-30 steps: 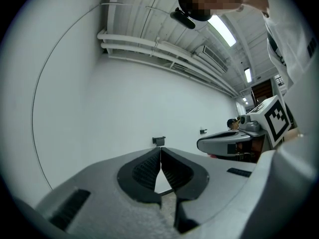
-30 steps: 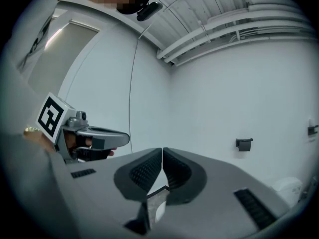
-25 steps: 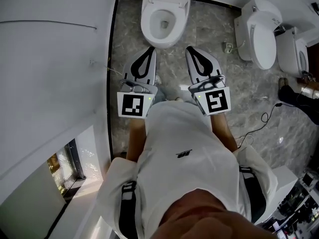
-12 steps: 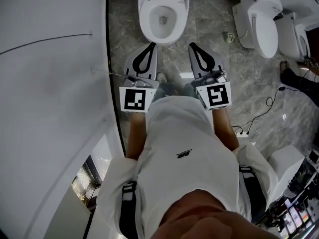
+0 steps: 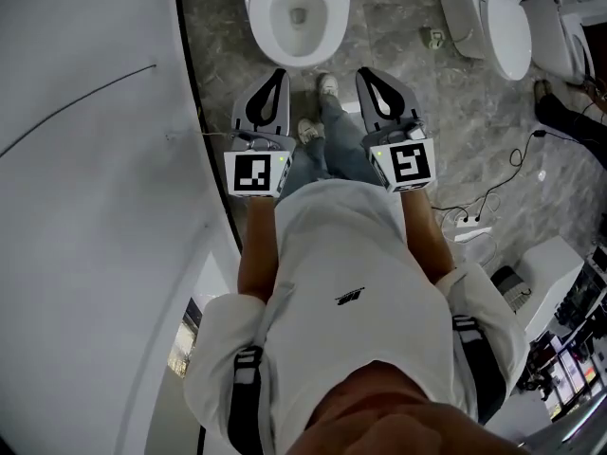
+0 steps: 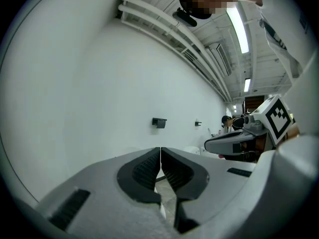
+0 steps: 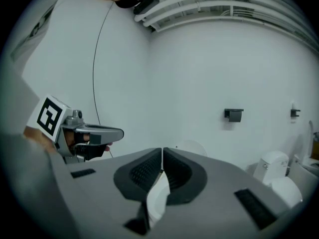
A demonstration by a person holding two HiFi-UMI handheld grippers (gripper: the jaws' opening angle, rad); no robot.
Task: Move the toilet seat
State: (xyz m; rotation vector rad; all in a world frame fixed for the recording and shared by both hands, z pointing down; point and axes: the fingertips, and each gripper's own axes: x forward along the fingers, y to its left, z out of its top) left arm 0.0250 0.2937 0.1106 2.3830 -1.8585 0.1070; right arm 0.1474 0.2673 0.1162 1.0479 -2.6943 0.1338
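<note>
Grey marble floor [image 5: 427, 83] stretches before the toilet seat [image 5: 260, 12] as the left gripper [image 5: 277, 74] and right gripper [image 5: 364, 72], both clenched empty, point toward it, seemingly lined up to move it.

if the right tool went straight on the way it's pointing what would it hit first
Probably the toilet ahead: its raised lid shows just past the shut right tool's tips. Depth is unclear, so it might slip by and reach the white wall.

L claw [image 5: 277, 74] & R claw [image 5: 364, 72] side by side, pointing fwd, jaws together, both empty.
</note>
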